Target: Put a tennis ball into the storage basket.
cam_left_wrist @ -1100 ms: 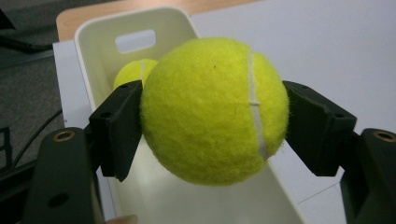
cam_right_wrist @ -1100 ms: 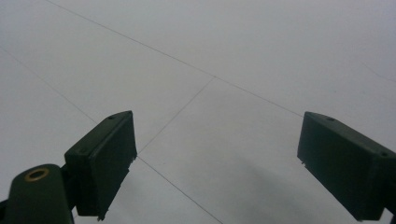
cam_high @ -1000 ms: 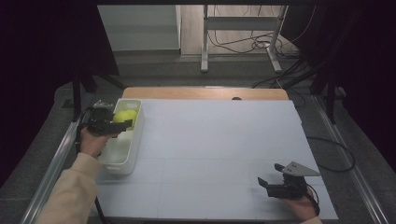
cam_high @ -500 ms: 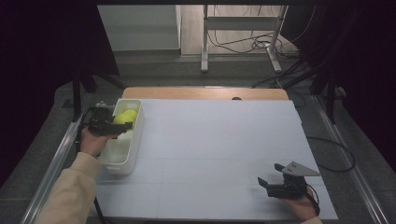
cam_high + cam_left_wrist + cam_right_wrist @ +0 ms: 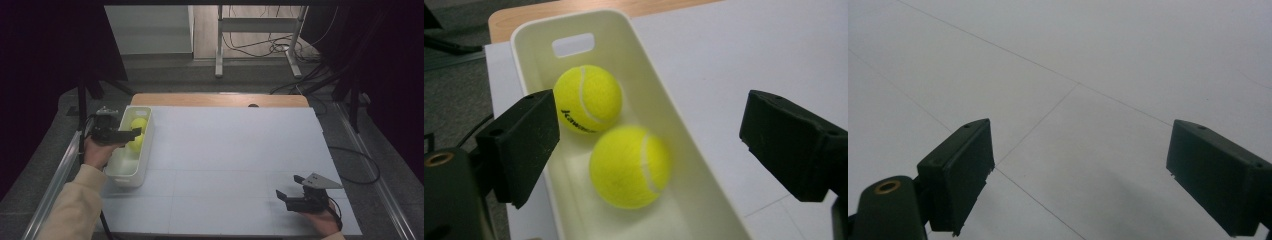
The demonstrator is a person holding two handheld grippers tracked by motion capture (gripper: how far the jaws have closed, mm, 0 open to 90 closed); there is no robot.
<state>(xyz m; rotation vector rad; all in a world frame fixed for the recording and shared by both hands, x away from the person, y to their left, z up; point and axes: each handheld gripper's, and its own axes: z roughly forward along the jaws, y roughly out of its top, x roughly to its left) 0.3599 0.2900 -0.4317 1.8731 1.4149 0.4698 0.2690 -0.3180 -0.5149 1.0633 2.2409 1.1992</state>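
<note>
White table [image 5: 230,165]: left gripper [image 5: 131,135] fingers just opened, ball [image 5: 630,166] released into bin [image 5: 634,60].

Your right gripper [image 5: 1080,175] shows its two blocky black jaws rising from the lower left and lower right of the frame, spread wide with nothing between them, above the pale white tabletop [image 5: 1088,55] crossed by thin seam lines.

grey floor [image 5: 165,65], metal stand [image 5: 257,30], loose cables [image 5: 260,47]

A lab is showing: black curtains [image 5: 45,60] are hanging around a white table [image 5: 240,150], cables [image 5: 255,47] are trailing on the far floor.
</note>
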